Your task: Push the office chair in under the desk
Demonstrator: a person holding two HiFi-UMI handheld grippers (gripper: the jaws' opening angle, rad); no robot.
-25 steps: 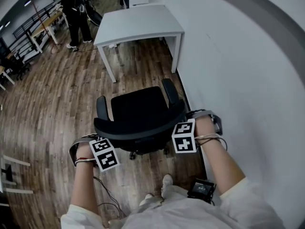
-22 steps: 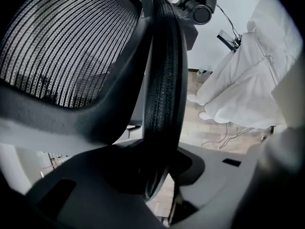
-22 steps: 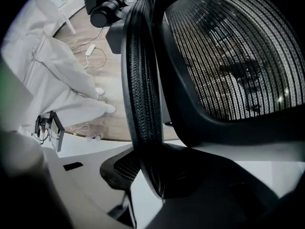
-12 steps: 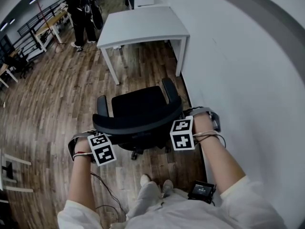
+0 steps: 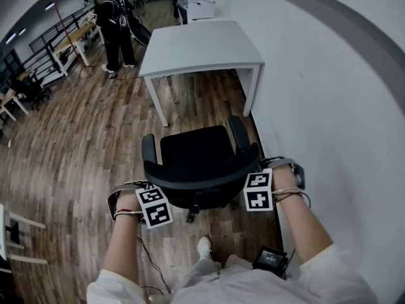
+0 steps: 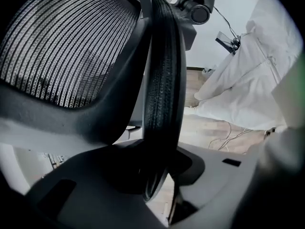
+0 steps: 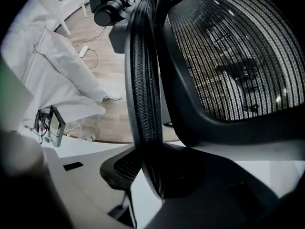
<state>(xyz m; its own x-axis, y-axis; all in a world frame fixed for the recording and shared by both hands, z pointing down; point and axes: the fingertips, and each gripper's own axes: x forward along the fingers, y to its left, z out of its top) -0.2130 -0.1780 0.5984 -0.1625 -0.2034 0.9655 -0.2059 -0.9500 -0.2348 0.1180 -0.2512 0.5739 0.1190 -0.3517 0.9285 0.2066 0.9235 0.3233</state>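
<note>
Both tongs hold the chair (image 5: 196, 154) by its backrest (image 6: 162, 80). The left tongs (image 6: 155, 173) are clamped on its left rim and the right tongs (image 7: 152, 168) on its right rim, and in each gripper view the ribbed edge fills the gap between the jaws. The chair stands just ahead of the tongs with its seat facing away. The table (image 5: 202, 43) is farther ahead, with bare floor (image 5: 95, 138) between them. The wall (image 5: 329, 94) runs close beside the right tongs.

The push looks under way but far from finished. Next, both tongs should drive forward evenly so the chair rolls straight between the table legs (image 5: 159, 103). A lopsided push would likely swivel it. Whether the armrests (image 5: 238, 132) will clear the tabletop cannot be told.
</note>
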